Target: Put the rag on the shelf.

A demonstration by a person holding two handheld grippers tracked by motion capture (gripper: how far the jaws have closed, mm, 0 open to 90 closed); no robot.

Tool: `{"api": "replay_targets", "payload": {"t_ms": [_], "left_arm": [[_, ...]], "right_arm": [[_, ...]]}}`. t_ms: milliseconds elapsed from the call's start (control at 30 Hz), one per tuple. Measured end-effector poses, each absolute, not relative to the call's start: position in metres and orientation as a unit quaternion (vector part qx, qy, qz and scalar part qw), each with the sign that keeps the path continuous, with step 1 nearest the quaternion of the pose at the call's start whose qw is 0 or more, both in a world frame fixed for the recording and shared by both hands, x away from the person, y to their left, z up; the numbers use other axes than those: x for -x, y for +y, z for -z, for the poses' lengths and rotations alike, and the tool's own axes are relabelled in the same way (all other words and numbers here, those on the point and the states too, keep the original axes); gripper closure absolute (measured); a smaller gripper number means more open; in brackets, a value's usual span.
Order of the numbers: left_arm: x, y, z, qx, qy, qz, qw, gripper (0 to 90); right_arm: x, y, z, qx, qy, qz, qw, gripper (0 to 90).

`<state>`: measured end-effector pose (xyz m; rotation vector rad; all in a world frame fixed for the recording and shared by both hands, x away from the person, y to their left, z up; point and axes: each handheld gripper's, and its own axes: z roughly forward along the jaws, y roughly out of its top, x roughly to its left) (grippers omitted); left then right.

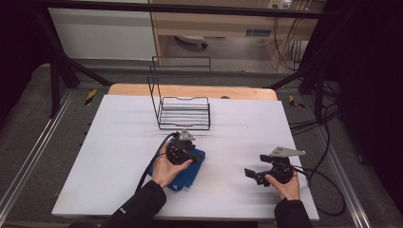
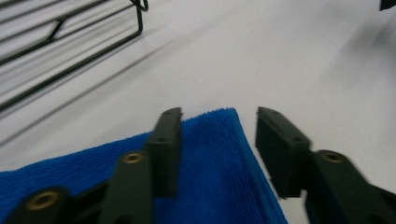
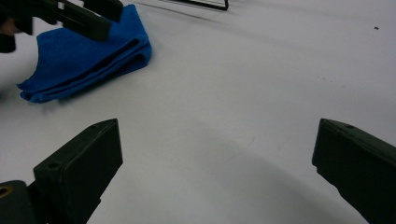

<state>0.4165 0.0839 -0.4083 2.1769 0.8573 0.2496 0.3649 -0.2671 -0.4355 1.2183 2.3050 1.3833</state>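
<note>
While the left gripper (image 2: 218,122) hangs low over the folded blue towel (image 2: 205,172), its two black jaws stand apart with the towel's corner between them — the pads do not press on the cloth. From the high view the towel (image 1: 190,175) lies on the white table (image 1: 114,142), near the middle and toward the person's side, mostly covered by the left hand (image 1: 167,170) and the gripper it carries. In the right gripper view the towel (image 3: 84,56) shows as a stack of several folded layers, its folded edge facing this way, flat on the tabletop with the left gripper's jaws over its far part.

Just beyond the towel stands a black wire rack (image 1: 183,111), upright back and flat slatted base — near the towel but not touching it.

Well to the right, the right gripper (image 1: 253,175) rests in the right hand (image 1: 285,185) close to the table's near edge. Its jaws are spread wide, with nothing but bare white surface between them. Cables trail from both grippers across the table.
</note>
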Motion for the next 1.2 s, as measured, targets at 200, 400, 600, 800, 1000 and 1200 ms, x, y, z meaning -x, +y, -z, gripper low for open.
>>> {"api": "replay_targets", "payload": {"t_ms": [200, 400, 600, 800, 1000, 1200], "left_arm": [[-0.402, 0.133, 0.394, -0.874, 0.317, -0.116, 0.349, 30.7], [-0.387, 0.191, 0.408, -0.872, 0.351, -0.117, 0.32, 34.0], [-0.389, 0.207, 0.424, -0.862, 0.383, -0.106, 0.315, 45.6], [-0.396, 0.208, 0.433, -0.859, 0.389, -0.075, 0.323, 60.8], [-0.394, 0.206, 0.434, -0.866, 0.383, -0.067, 0.313, 72.0], [-0.392, 0.203, 0.435, -0.866, 0.385, -0.069, 0.311, 77.7]], "right_arm": [[-0.365, -0.266, 0.436, -0.413, 0.778, -0.464, 0.094, 2.4], [-0.365, -0.263, 0.437, -0.416, 0.778, -0.463, 0.092, 2.5], [-0.365, -0.26, 0.438, -0.414, 0.78, -0.461, 0.091, 2.7], [-0.362, -0.247, 0.434, -0.413, 0.783, -0.453, 0.106, 2.8], [-0.359, -0.217, 0.423, -0.403, 0.786, -0.453, 0.121, 5.0], [-0.349, -0.161, 0.417, -0.348, 0.819, -0.44, 0.12, 12.4]]}}
